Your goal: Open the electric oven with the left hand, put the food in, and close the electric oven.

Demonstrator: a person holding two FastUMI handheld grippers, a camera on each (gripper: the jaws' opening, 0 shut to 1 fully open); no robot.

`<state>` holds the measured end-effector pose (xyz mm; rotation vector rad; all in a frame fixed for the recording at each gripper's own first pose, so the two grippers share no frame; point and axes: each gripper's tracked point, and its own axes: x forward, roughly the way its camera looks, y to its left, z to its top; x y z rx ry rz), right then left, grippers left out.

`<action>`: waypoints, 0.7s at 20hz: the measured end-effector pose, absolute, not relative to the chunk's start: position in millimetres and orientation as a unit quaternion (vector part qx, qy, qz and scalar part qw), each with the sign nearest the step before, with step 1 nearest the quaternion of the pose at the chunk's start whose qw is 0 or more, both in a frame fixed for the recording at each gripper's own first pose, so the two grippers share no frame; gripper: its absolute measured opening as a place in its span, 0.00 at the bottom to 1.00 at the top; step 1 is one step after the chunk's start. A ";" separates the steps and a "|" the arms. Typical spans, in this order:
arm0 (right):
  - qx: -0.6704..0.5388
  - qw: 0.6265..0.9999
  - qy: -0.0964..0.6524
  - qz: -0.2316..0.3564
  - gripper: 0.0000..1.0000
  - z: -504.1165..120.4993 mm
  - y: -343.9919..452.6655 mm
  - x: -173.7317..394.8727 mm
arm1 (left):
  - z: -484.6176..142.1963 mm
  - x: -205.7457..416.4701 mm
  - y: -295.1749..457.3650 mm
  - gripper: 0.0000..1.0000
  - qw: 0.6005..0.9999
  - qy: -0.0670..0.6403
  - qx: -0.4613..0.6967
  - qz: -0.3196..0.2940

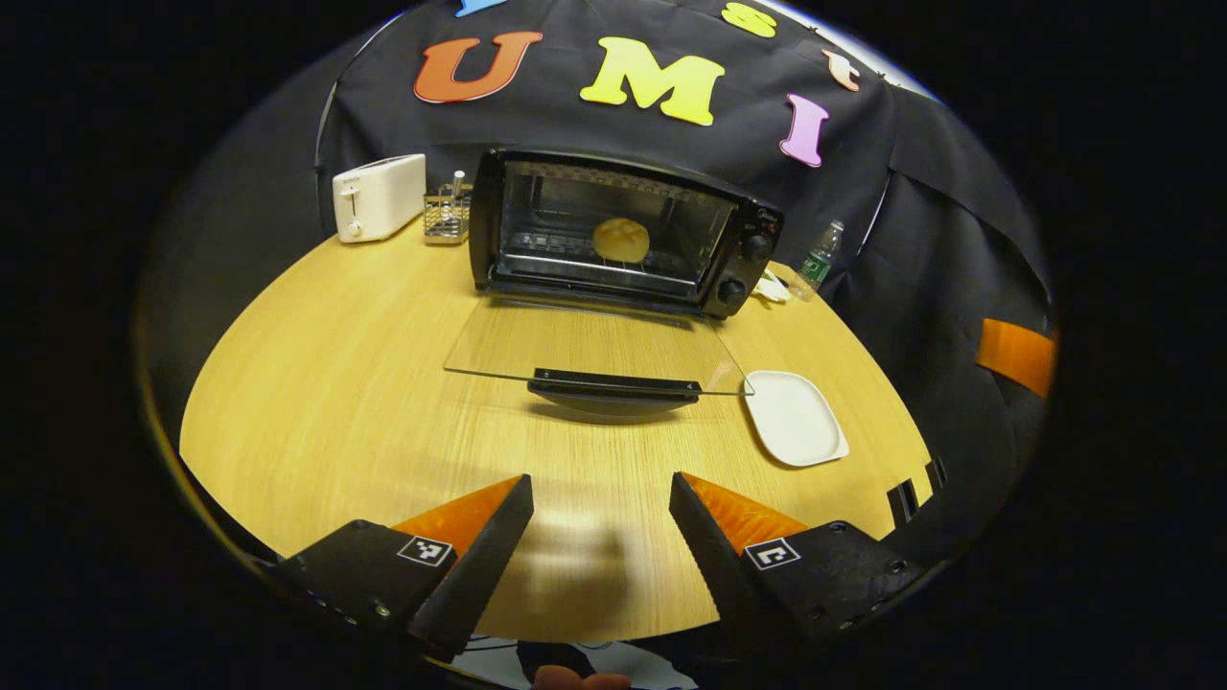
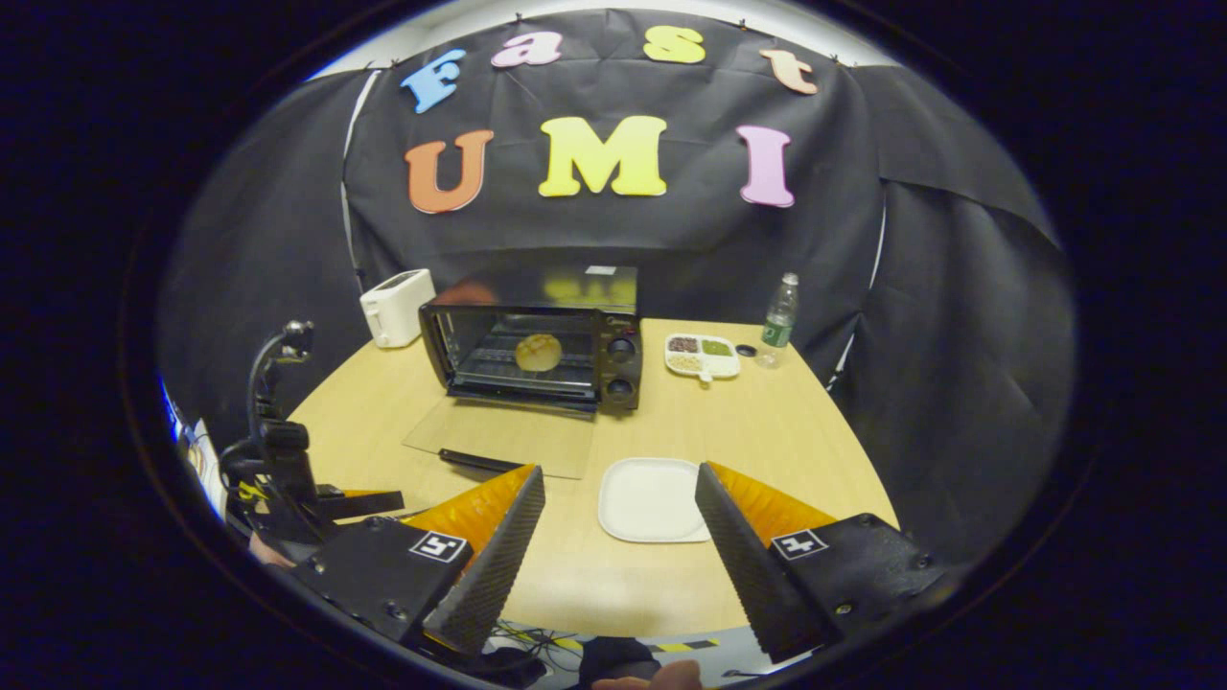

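Both grippers gape; open oven (image 1: 623, 235) holds a bun (image 1: 621, 240).

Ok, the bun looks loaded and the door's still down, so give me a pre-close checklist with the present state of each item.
1. Bun on the oven rack, fully inside: ok.
2. Glass door lying flat open, handle free: ok.
3. Left tool open, holding nothing: ok.
4. Right tool open, back from the door: ok.
5. White plate beside the door, not under it: ok.
6. Dial settings: cannot tell.
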<state>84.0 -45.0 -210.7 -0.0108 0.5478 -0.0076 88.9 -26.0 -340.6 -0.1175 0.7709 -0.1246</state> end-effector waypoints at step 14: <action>-0.005 0.954 0.298 0.022 0.97 -223.4 -114.9 132.6 | -383.5 162.1 -31.1 0.95 0.925 0.379 0.019 -0.021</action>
